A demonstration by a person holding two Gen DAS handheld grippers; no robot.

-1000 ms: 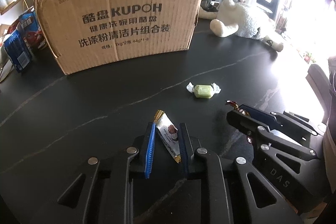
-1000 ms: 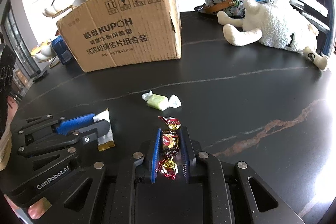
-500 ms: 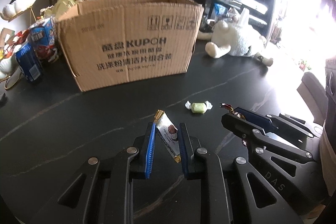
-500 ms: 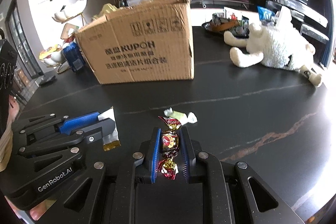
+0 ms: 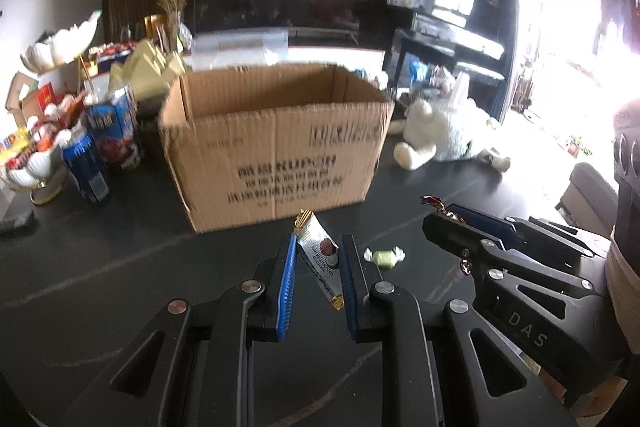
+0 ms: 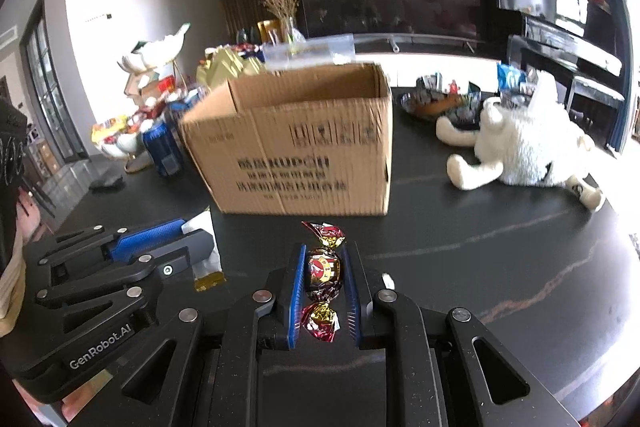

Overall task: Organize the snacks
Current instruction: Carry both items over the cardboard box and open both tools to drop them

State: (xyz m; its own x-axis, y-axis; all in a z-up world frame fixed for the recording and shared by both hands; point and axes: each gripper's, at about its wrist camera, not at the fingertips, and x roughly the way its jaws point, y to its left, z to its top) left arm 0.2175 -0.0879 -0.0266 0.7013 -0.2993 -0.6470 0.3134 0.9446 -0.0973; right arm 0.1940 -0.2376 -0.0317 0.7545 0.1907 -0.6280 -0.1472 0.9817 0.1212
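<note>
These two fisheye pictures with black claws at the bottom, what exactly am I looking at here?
No robot: a person holds a hand-held gripper in each hand, with a camera on each looking along its jaws. One picture is from the left gripper, which is shut on a silver snack packet. The other is from the right gripper, shut on a red and gold wrapped candy. Each gripper also shows at the side of the other's picture. On the black table stand an open cardboard box and a white plush toy; a green candy lies loose.
</note>
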